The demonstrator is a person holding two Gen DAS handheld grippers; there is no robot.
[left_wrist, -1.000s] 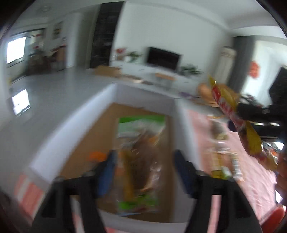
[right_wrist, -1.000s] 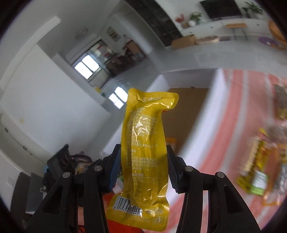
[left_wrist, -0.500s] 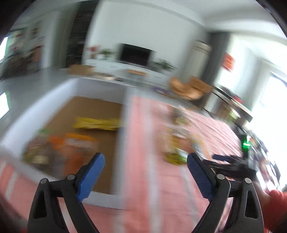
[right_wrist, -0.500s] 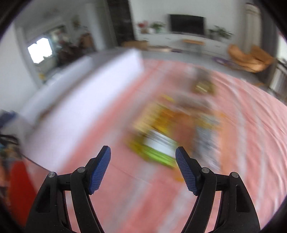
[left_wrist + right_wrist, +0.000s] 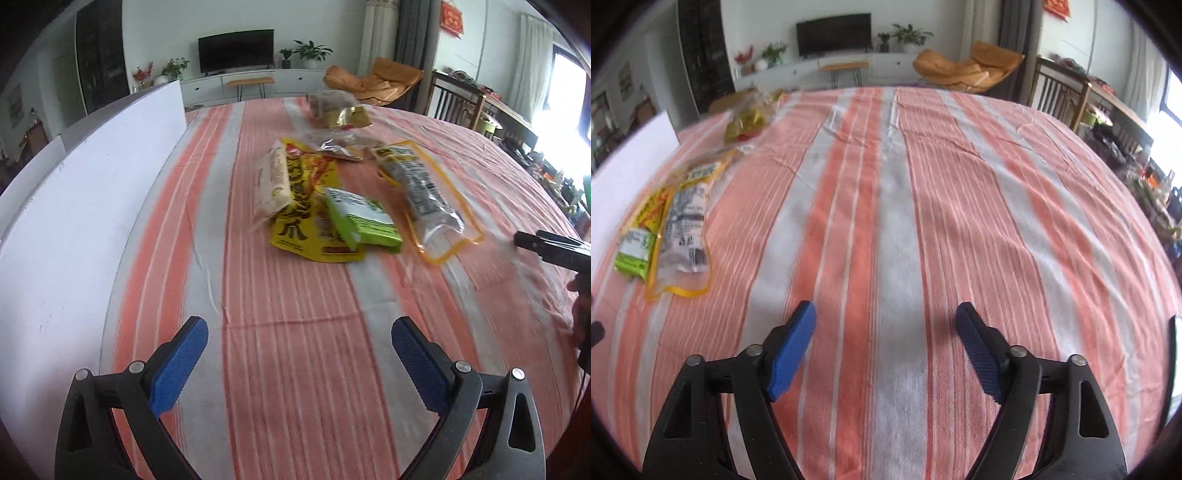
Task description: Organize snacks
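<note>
Both grippers tilt down over the striped counter, fingers opening with nothing between them. The left gripper faces the snacks beside a white box; the right gripper has them far left, slightly blurred.

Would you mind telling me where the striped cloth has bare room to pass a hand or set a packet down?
Bare cloth lies between the left gripper and the yellow packet, and along the white box wall. Right of the clear yellow-edged pouch, the tablecloth is bare. The snack pile around the green packet is crowded.
</note>
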